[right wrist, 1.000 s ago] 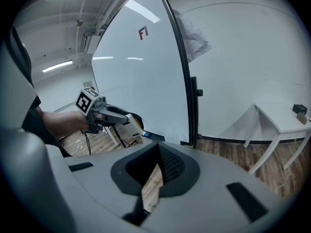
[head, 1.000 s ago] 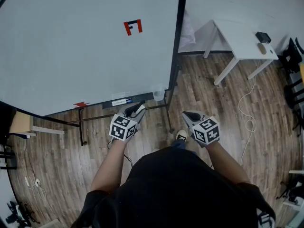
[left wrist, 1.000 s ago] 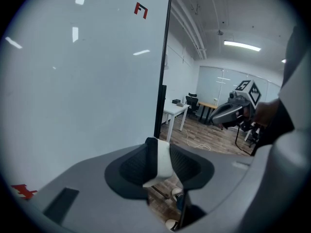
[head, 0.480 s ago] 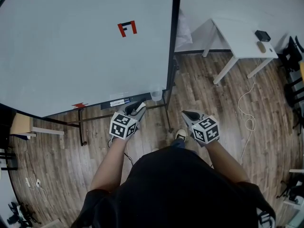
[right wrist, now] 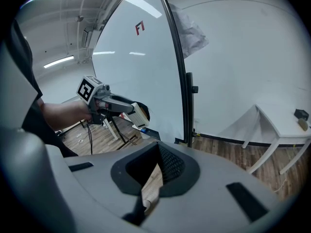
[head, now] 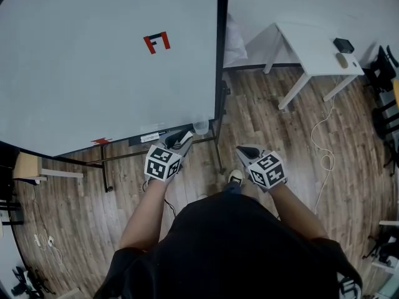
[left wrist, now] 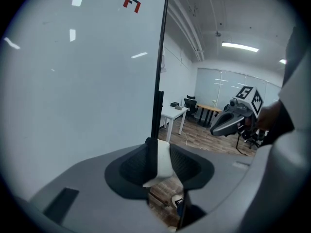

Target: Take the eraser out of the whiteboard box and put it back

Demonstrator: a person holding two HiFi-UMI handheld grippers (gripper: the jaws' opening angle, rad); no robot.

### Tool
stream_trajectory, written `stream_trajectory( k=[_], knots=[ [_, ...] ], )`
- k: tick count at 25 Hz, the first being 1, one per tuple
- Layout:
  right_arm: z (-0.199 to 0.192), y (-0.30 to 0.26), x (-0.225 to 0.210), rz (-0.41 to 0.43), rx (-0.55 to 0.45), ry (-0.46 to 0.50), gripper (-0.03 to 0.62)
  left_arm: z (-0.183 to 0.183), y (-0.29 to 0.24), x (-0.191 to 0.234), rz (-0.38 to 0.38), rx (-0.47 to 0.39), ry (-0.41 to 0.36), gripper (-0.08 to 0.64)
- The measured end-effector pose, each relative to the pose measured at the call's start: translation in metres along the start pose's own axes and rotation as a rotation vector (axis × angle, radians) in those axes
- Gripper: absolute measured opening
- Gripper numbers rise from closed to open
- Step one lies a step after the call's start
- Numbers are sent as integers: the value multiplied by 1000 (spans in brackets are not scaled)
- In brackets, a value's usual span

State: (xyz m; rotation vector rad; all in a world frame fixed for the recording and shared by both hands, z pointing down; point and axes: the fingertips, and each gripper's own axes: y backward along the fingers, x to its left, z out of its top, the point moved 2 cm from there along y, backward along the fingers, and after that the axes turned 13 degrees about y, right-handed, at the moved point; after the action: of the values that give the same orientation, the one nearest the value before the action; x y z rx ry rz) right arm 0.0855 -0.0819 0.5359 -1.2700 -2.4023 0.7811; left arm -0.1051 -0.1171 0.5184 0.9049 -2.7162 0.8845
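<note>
**user1:** So where's the eraser (left wrist: pixel 163 161) at? Is it in the box?

**user2:** Nope, it's out. The left tool (head: pixel 179 142) is pinching it, with a pad pressed on each side. In the left gripper view you can see its white body with a dark face sitting right between the jaws. The right gripper view shows it from the side, sticking out of the tip as a pale block.

**user1:** And the box itself?

**user2:** It's a little clear box (head: pixel 201 127) at the right end of the tray (head: pixel 134 140) under the whiteboard (head: pixel 93 73). The left tool's tip is just beside it, on the near side and a bit to the left. There are a couple of markers (head: pixel 149 137) lying on the tray too.

**user1:** What's the right one doing?

**user2:** The right tool (head: pixel 248 152) is over the wood floor (head: pixel 274 117), well off to the right of the board stand. Its jaws are pressed together at the tips with nothing between them, and you only see a sliver of floor below.

**user1:** Anything else around?

**user2:** There's a red-and-black F mark (head: pixel 156 42) up on the board, and a white worktop (head: pixel 312 39) against the wall with a small black thing (head: pixel 344 45) on it.
</note>
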Motion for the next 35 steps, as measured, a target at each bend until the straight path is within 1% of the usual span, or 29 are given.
stream_trajectory(
  k=[7, 18, 35],
  knots=[
    [-4, -4, -13, -12, 41, 34, -6, 12, -14, -2, -11, -10, -1, 153],
    [-13, -12, -32, -23, 83, 56, -6, 23, -36, 0, -20, -11, 9, 152],
    [-13, -25, -65, -45, 73, 12, -6, 34, -75, 11, -50, 4, 24, 153]
  ],
)
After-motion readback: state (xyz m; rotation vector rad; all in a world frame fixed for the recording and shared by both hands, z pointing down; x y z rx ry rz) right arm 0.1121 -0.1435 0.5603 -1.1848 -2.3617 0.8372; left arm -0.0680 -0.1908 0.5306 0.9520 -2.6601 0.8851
